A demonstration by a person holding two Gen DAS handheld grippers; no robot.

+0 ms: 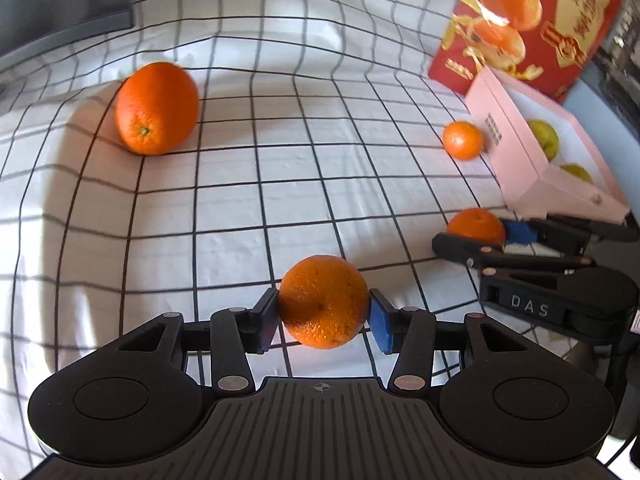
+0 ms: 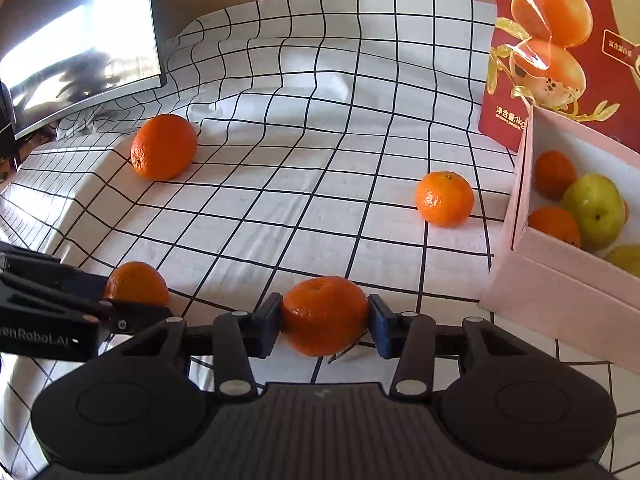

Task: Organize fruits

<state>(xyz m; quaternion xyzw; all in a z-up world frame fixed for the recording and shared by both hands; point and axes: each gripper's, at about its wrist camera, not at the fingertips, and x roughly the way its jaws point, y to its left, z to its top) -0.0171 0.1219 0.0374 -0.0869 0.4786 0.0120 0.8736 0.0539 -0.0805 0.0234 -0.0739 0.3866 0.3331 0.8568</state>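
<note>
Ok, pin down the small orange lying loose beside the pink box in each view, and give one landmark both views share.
Left wrist view: the small orange lies right of centre, upper right, close against the near wall of the pink box.
Right wrist view: the same small orange lies right of centre, with a gap to the pink box.
Shared landmark: the large orange at upper left on the checked cloth.

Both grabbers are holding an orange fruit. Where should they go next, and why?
Probably carry the right gripper's mandarin to the pink box, which is close and already holds fruit. The left gripper's orange could follow.
</note>
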